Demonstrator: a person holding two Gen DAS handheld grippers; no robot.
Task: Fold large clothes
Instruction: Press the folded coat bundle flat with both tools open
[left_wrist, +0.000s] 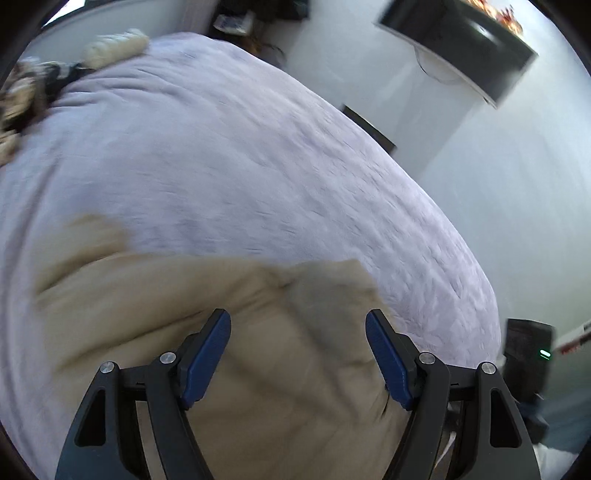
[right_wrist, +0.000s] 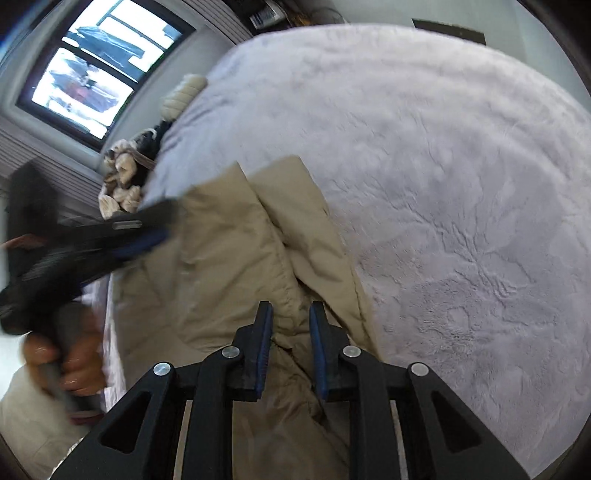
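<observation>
Beige garment (right_wrist: 229, 266) lies on the bed (right_wrist: 461, 184), at the near edge of the lilac bedspread, bunched with a long seam running away from the cameras. It looks like trousers or a padded jacket; can't tell which.

Left claw (left_wrist: 298, 334) is wide, nothing between the pads, hovering over the garment's near part. In the right view it's blurred, off to the garment's left side, with the hand (right_wrist: 70, 354) gripping its handle.

Right claw (right_wrist: 291, 317) is narrow, with a clear gap. A fabric ridge sits in line with that gap, but the pads don't look pressed on it, so I read it as not holding.

Handling, my read:
- Soft, limp and light, so it will sag and drag on the fuzzy bedspread instead of sliding.
- Not fragile, not slippery.
- Best grip is on the seam or hem, where layers are thick. Pinch both layers near the far end corners beside the seam, one claw each, then lift and lay over.
</observation>
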